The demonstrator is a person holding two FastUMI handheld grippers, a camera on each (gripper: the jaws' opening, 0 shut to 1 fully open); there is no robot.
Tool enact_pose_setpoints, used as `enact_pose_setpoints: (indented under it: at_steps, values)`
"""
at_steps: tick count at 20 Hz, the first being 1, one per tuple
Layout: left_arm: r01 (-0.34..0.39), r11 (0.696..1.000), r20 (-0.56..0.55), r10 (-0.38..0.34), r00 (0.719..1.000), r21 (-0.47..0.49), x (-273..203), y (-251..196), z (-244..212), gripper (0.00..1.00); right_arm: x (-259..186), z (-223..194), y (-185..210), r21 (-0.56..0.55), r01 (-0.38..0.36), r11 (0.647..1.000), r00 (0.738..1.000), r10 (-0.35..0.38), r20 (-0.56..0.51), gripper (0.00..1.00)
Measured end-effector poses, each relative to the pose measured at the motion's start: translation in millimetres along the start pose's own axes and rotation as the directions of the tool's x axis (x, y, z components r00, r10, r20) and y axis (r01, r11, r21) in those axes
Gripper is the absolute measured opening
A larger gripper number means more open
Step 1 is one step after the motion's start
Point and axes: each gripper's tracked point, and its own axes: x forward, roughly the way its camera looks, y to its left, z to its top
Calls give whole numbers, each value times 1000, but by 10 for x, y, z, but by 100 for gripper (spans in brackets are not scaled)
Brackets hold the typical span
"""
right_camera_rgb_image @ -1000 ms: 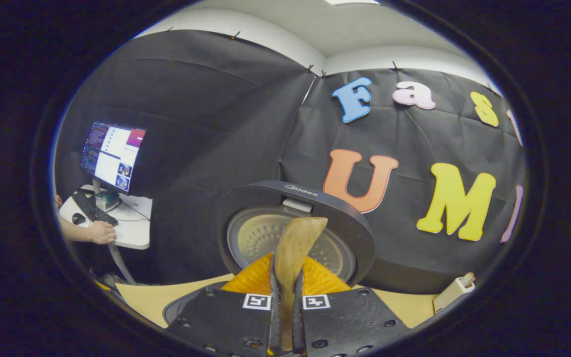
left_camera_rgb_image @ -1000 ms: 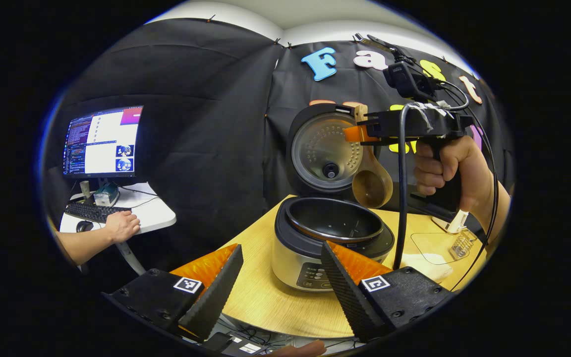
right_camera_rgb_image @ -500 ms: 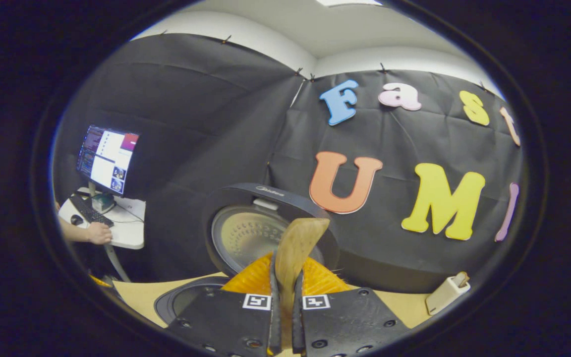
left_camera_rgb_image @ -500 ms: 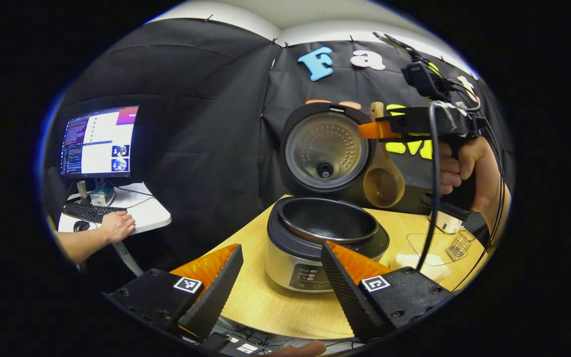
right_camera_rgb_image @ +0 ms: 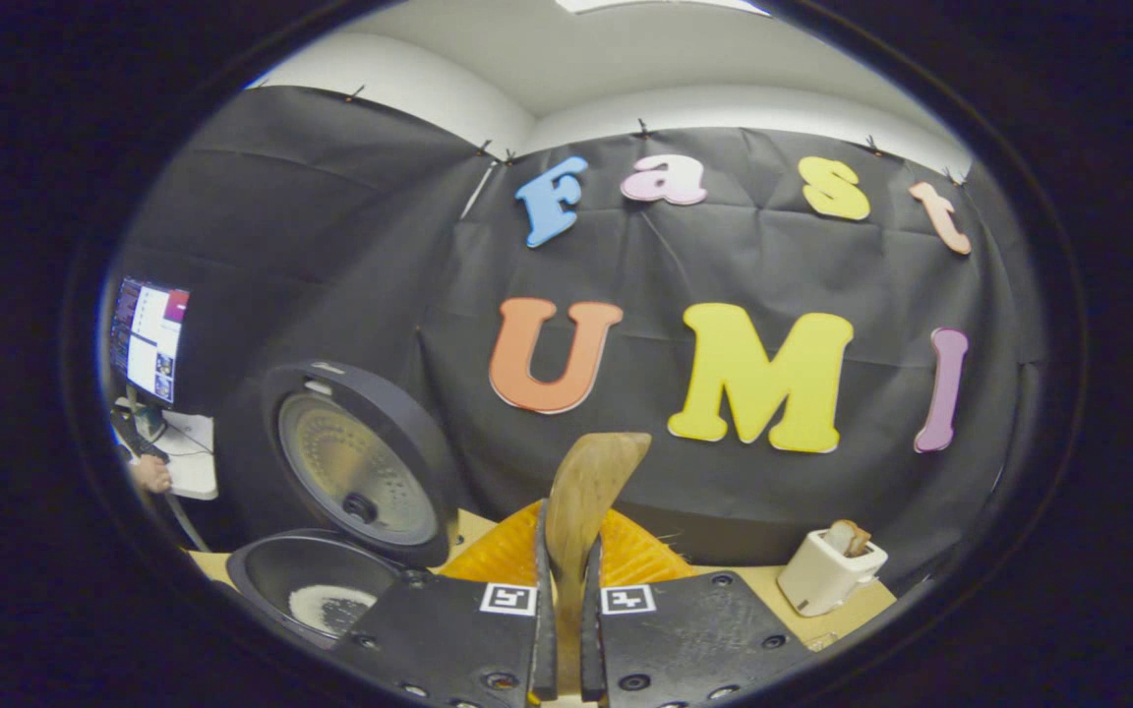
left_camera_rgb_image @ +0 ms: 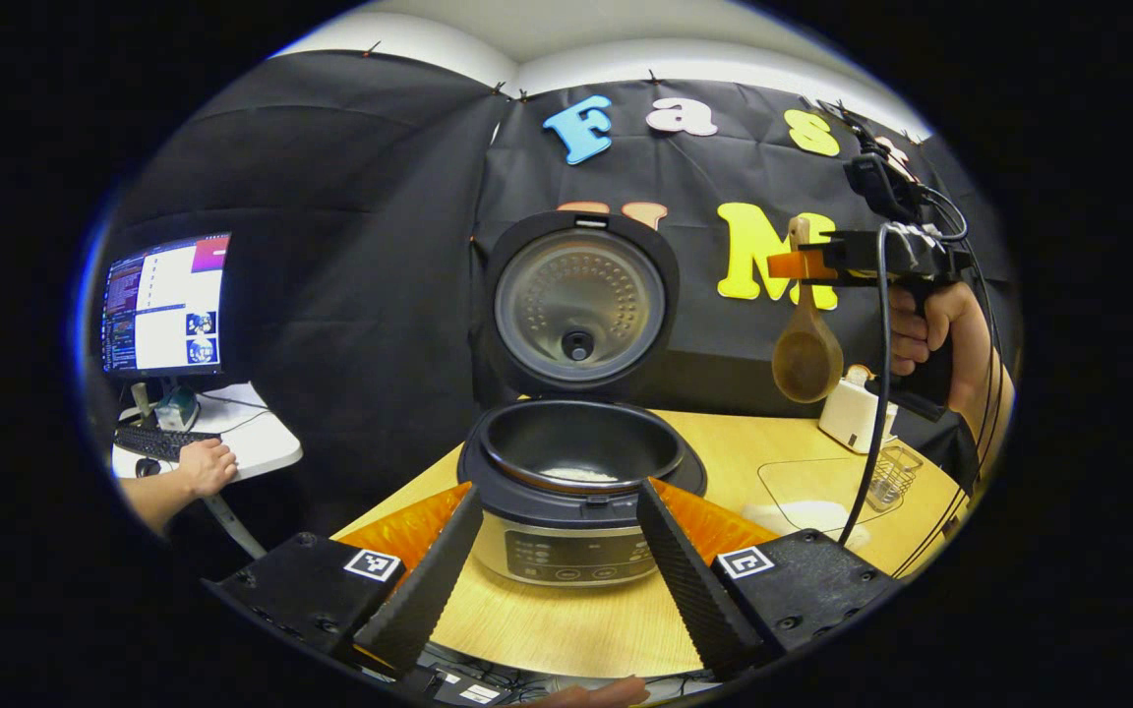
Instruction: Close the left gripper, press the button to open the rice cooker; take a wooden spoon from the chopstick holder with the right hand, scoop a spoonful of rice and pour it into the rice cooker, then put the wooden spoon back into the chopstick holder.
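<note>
The rice cooker (left_camera_rgb_image: 566, 531) stands open on the wooden table, lid (left_camera_rgb_image: 576, 305) upright, with a small patch of rice (left_camera_rgb_image: 574, 475) in its black pot. My left gripper (left_camera_rgb_image: 557, 565) hovers in front of it, open, its fingers either side of the control panel. To the right of the cooker and above the table, my right gripper (left_camera_rgb_image: 795, 264) is shut on the wooden spoon (left_camera_rgb_image: 807, 356), which hangs bowl down. In the right gripper view the spoon (right_camera_rgb_image: 591, 482) stands between the closed fingers of the right gripper (right_camera_rgb_image: 566, 516), with the pot (right_camera_rgb_image: 316, 590) at lower left.
A wire chopstick holder (left_camera_rgb_image: 893, 477) stands at the table's right, beside a pile of rice (left_camera_rgb_image: 807, 511) on a clear sheet. A white toaster (left_camera_rgb_image: 850, 411) sits behind them. A person's hand (left_camera_rgb_image: 198, 467) rests on a keyboard at a side desk with a monitor (left_camera_rgb_image: 163, 305).
My right gripper has carried the spoon to the right, away from above the pot. Rice now shows in the pot. The left gripper stays open and has turned slightly right.
</note>
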Motion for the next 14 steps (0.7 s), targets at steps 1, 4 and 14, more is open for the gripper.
enact_pose_setpoints:
  at_steps: [1, 4, 14]
  values:
    - [7, 1000, -3, -7, 1000, 6, 4, -54, -8, 100, 3, -51, -157, 13, 22, 1000, 1000, -22, -14, 9]
    - [23, 999, -5, -23, 1000, 31, 3, -196, -1, 100, -38, -182, -628, 47, 77, 996, 996, -75, -40, 9]
    - [17, 992, 18, -19, 1000, 125, 42, -519, 46, 100, -323, -742, -2275, 85, 287, 954, 953, -276, -122, 10]
